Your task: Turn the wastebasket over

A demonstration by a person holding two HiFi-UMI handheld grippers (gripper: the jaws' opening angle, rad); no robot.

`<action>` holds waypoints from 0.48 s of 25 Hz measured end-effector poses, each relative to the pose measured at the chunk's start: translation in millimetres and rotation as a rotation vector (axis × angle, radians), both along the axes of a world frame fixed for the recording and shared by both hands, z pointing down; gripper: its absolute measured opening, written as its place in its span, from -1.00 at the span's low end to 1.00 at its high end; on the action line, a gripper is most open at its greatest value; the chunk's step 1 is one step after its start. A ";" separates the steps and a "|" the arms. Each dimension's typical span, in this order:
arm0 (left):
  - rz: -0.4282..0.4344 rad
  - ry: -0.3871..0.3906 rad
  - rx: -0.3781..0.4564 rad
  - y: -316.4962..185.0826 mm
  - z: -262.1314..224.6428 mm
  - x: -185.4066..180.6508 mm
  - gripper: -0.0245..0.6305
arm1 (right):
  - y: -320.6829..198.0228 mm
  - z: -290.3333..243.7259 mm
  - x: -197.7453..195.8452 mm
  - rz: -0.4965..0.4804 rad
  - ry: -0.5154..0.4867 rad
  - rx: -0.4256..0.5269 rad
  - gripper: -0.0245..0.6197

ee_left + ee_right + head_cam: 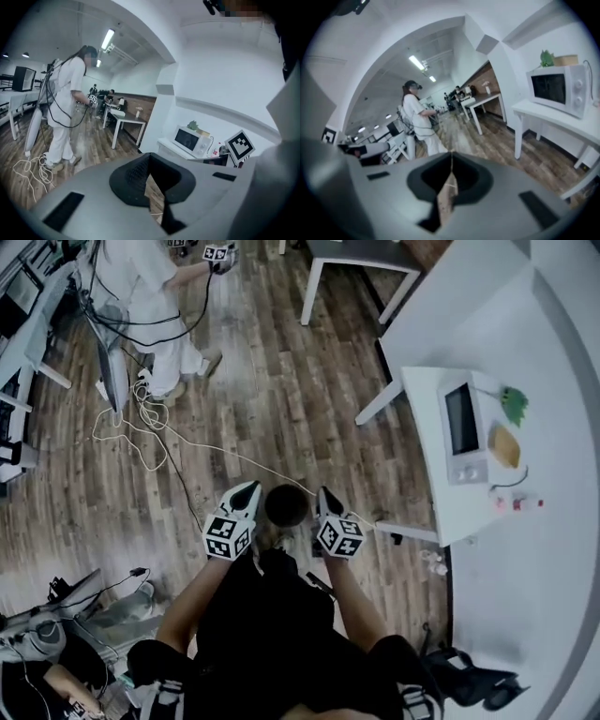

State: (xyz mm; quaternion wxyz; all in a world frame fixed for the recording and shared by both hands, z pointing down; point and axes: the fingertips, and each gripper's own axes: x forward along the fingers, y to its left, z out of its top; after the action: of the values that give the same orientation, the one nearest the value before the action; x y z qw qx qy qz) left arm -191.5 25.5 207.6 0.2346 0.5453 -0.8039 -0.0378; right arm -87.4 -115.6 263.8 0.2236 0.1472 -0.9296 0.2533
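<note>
Left gripper point(247, 493) and right gripper point(325, 497), jaws together, flank wastebasket point(286, 506) over wood floor point(281, 381).

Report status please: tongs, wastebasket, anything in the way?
Left tongs shut, empty. Right tongs shut, empty. Wastebasket on floor, between them in head view, untouched. White cable lies close by.

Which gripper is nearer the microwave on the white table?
Right. The right gripper is between the wastebasket and the microwave; the left gripper is beyond the wastebasket, farther off.
</note>
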 end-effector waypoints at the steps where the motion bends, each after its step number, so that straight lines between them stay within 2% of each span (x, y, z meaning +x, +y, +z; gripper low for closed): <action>1: 0.006 -0.023 0.025 1.3 -17.0 1.1 -0.82 | 4.7 -17.2 -0.5 -0.003 -0.027 0.020 -0.81; 7: 0.021 -0.126 0.154 15.9 -105.6 2.4 -0.82 | 42.5 -120.2 -1.0 -0.009 -0.222 0.168 -0.81; 12: 0.035 -0.259 0.215 29.9 -146.1 19.7 -0.82 | 72.5 -155.6 11.5 -0.004 -0.275 0.201 -0.82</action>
State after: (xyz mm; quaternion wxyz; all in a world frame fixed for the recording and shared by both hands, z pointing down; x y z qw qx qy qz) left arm -171.7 55.4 61.6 0.0699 0.5813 -0.8092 -0.0489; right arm -75.9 -43.1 108.2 0.0788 0.1311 -0.9724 0.1762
